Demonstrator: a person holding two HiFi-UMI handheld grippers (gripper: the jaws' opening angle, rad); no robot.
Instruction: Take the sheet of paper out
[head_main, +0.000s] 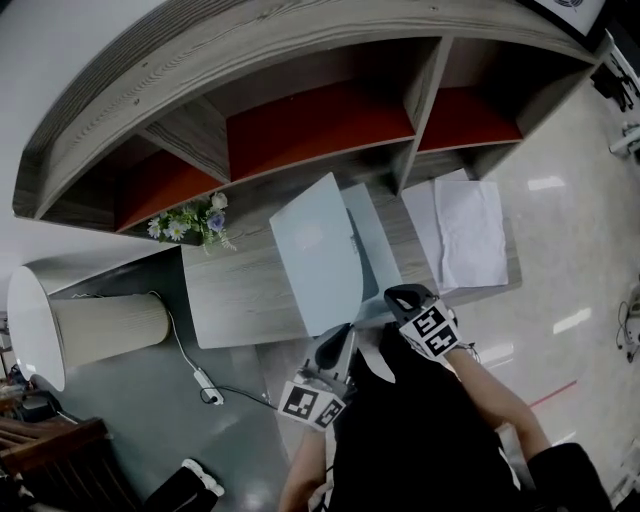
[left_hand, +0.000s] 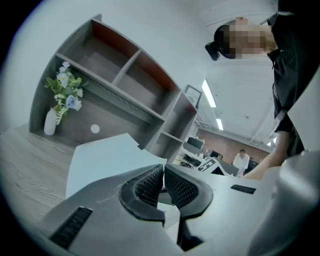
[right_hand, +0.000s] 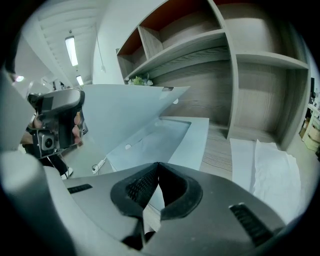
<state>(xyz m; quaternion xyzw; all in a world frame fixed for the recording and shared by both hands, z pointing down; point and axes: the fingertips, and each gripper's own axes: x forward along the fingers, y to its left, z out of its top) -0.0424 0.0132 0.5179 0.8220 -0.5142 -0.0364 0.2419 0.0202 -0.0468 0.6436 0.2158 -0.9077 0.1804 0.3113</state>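
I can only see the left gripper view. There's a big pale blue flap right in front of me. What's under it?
Observer: That flap is the folder's lid, held up at a tilt. Under it, the right gripper view shows the bottom half lying flat, pale blue inside. I can't make out a sheet in it.
Operator: Is there paper anywhere?
Observer: Yes. White paper lies on the desk, to the right of the folder and apart from it.
Operator: Where's the other gripper?
Observer: The right gripper is at the folder's near edge with its jaws shut. I can't tell whether it pinches that edge.
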